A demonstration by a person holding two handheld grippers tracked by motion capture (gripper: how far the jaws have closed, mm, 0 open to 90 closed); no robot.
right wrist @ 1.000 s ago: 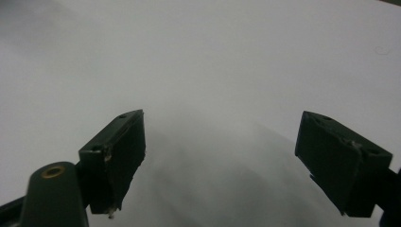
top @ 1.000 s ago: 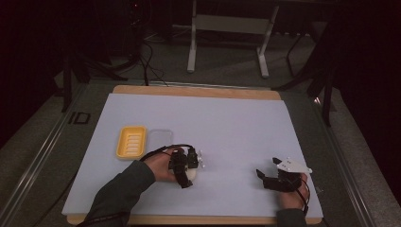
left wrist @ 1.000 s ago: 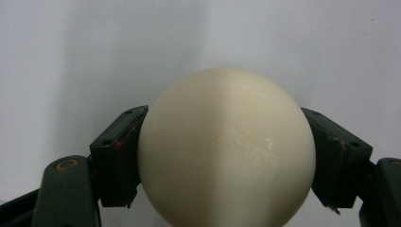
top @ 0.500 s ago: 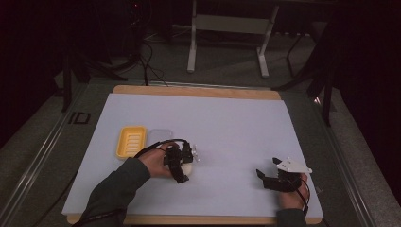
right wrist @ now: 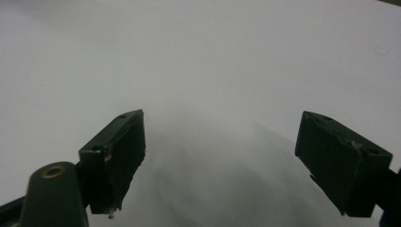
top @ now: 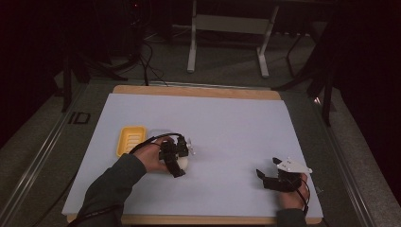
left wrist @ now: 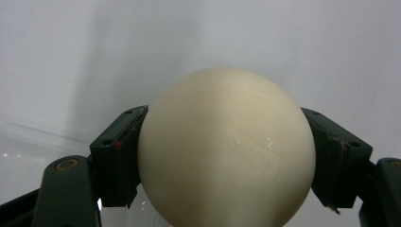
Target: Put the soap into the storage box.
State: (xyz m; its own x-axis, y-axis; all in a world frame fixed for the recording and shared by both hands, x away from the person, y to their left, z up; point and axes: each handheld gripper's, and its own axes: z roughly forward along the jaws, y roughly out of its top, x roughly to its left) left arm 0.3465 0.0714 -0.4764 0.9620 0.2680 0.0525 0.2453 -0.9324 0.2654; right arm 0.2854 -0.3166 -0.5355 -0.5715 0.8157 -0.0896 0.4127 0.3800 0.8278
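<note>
High view: fixed above the near edge of the table (top: 227,118), facing forward and down, far enough to take in the whole white surface. Left gripper view: riding low, looking along the left gripper (left wrist: 222,156), very close on a cream ball (left wrist: 227,146), shared with the high view. Right gripper view: along the right gripper (right wrist: 220,156), close over bare surface near the right near corner.

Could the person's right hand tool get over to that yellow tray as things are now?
Probably not directly. The right gripper is open and empty, but the yellow tray lies across the white mat, beyond the left gripper, which holds a cream ball in between.
</note>
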